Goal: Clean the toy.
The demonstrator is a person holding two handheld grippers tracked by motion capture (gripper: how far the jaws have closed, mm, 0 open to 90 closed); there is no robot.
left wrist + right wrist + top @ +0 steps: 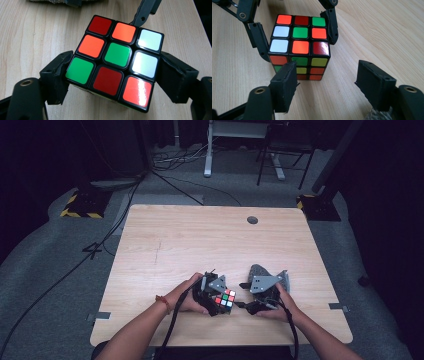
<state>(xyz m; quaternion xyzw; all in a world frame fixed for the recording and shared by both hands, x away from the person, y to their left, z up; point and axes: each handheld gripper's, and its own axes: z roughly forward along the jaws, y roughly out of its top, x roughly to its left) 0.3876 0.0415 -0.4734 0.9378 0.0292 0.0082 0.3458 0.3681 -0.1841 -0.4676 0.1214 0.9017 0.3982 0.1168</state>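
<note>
Dark room, grey carpet, cables on the floor behind a pale wood desk (165, 245). High view: puzzle cube (225, 300) sits at lower centre of the frame, left gripper (216, 296) around it, right gripper (252, 301) just beside. Left gripper view: cube (116, 61) centre frame, both pads (58, 77) pressed on its sides, pinching it. Right gripper view: cube (300, 46) upper centre, resting on desk; right gripper (325, 86) spread wide, one pad (285, 85) in front of the cube's lower edge.
</note>
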